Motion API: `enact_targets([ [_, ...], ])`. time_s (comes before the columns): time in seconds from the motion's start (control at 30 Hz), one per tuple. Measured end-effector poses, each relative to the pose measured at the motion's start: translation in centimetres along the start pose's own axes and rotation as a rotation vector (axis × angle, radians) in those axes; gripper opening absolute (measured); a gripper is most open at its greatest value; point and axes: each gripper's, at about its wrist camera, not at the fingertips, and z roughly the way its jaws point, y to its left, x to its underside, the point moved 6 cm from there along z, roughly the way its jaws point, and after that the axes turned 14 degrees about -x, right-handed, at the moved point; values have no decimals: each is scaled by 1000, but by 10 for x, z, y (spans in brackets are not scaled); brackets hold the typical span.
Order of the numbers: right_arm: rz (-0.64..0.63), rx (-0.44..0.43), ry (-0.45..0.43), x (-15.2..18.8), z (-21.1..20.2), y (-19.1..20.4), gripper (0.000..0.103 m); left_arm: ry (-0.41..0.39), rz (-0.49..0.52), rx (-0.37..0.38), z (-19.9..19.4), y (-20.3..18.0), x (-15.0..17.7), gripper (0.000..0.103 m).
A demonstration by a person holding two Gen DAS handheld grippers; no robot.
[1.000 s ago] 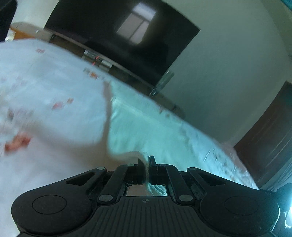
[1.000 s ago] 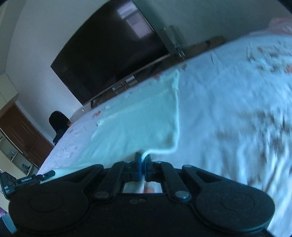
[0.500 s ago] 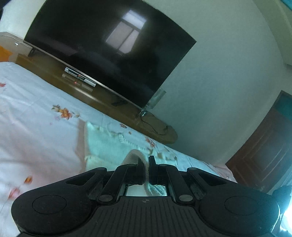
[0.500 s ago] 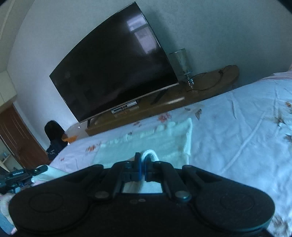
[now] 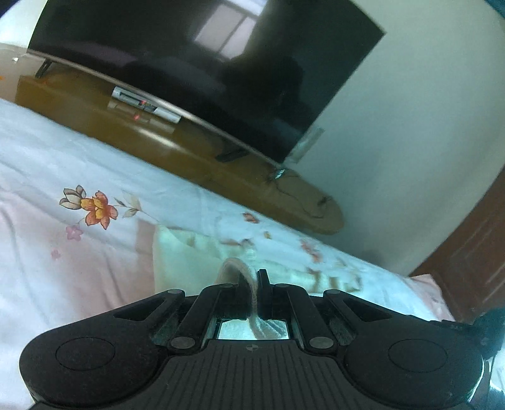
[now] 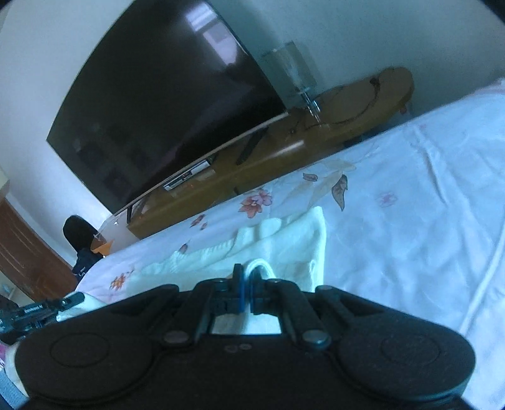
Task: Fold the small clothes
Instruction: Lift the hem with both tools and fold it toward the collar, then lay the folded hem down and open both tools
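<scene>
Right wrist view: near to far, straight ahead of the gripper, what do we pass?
Right gripper, shut on a fold of the white garment → rest of the garment on the flowered bedsheet → wooden TV stand → dark TV → wall.

Both wrist cams sit low over the bed [image 5: 94, 261], close behind their fingers, facing the TV [image 5: 202, 63] wall; shared: TV, wooden stand [image 6: 284, 151], probably the same pale garment [image 6: 284, 246].

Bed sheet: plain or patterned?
Patterned: bed sheet is white with scattered orange-red flowers, clearest in the left wrist view.
</scene>
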Motion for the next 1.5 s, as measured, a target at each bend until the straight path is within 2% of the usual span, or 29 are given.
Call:
enact_targets([
  [0.13, 51, 8, 8, -10, 30, -31, 4, 35, 16, -19, 39, 1, -5, 4],
  [0.3, 67, 12, 26, -18, 62, -57, 6, 44, -43, -35, 76, 6, -11, 4],
  [0.37, 82, 2, 12, -21, 71, -67, 20, 54, -99, -35, 89, 11, -9, 4],
  [0.43, 82, -1, -30, -24, 74, -74, 57, 58, -123, -39, 96, 12, -5, 4],
  [0.47, 76, 13, -45, -26, 75, -76, 67, 56, -123, -42, 98, 11, -4, 4],
  [0.57, 59, -16, -76, -29, 69, -77, 67, 49, -102, -35, 97, 10, -1, 7],
  [0.63, 35, -21, -60, -29, 65, -77, 65, 47, -83, -27, 93, 10, -1, 12],
  [0.67, 13, -25, -57, -29, 62, -76, 65, 42, -77, -20, 90, 10, -2, 29],
  [0.7, 3, -31, -58, -30, 59, -76, 65, 27, -78, -21, 86, 11, -4, 66],
  [0.73, -1, -42, -54, -30, 56, -75, 65, -8, -88, -33, 81, 14, -7, 83],
  [0.77, -13, -52, -50, -30, 54, -74, 65, -56, -105, -38, 74, 16, -13, 95],
  [0.83, -37, -58, -51, -32, 53, -73, 63, -89, -112, -6, 66, 18, -22, 95],
  [0.87, -37, -64, -48, -34, 54, -73, 60, -101, -81, -37, 64, 19, -26, 95],
  [0.97, -96, -76, -26, -36, 54, -67, 52, -111, 147, -115, 61, 9, -29, 83],
  [1.03, -165, -74, 12, -35, 58, -60, 53, -95, 285, -127, 64, 1, -26, 78],
  [1.07, -217, -63, 36, -33, 61, -56, 58, -80, 338, -134, 69, -2, -24, 77],
  [1.17, -319, -59, 86, -29, 72, -50, 61, -49, 429, -151, 88, -10, -19, 77],
  [1.2, -335, -63, 103, -28, 77, -49, 58, -33, 425, -146, 93, -11, -19, 77],
  [1.23, -353, -61, 120, -28, 82, -49, 45, -21, 420, -140, 98, -12, -18, 74],
  [1.27, -374, -63, 143, -27, 88, -48, 37, -16, 419, -136, 103, -13, -17, 58],
  [1.3, -383, -65, 157, -27, 92, -48, 36, 2, 409, -132, 107, -14, -15, 38],
  [1.33, -387, -62, 149, -28, 94, -47, 28, 24, 391, -140, 112, -14, -13, 29],
  [1.37, -376, -55, 132, -30, 95, -48, 12, 23, 381, -143, 114, -14, -12, 20],
  [1.4, -341, -37, 126, -32, 98, -53, 9, 15, 371, -144, 113, -14, -9, 15],
  [1.43, -309, -16, 112, -34, 98, -57, 9, 9, 344, -147, 113, -13, -10, 11],
  [1.47, -265, 0, 87, -37, 98, -64, 16, 10, 321, -140, 116, -13, -10, 5],
  [1.5, -218, 13, 53, -40, 96, -70, 24, 18, 296, -130, 117, -11, -9, 5],
])
